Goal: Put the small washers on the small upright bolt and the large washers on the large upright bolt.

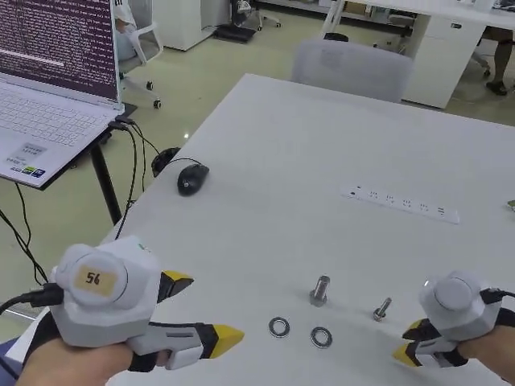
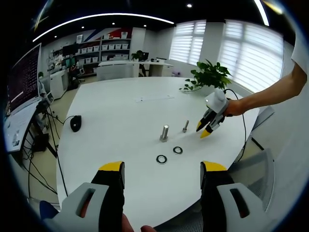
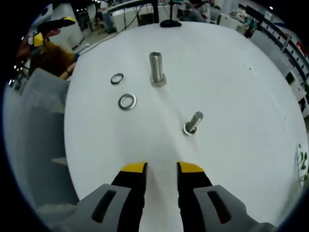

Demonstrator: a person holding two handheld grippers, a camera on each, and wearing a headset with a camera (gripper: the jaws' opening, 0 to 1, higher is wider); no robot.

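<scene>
Two steel washers (image 1: 279,326) (image 1: 321,337) lie flat side by side on the white table (image 1: 322,161), just in front of the large upright bolt (image 1: 319,290). The small bolt (image 1: 382,309) stands to its right, leaning a little. My left gripper (image 1: 201,310) hovers at the near left, open wide, with the washers (image 2: 161,158) (image 2: 177,150) ahead of its jaws. My right gripper (image 1: 409,342) hangs at the near right, open by a narrow gap with nothing in it. Ahead of it stand the small bolt (image 3: 192,123) and the large bolt (image 3: 156,69).
A black mouse (image 1: 192,178) and its cable lie at the table's left edge. A white power strip (image 1: 400,203) lies further back on the right. An open laptop (image 1: 48,96) stands on a stand to the left, and a grey chair (image 1: 350,68) is at the far edge.
</scene>
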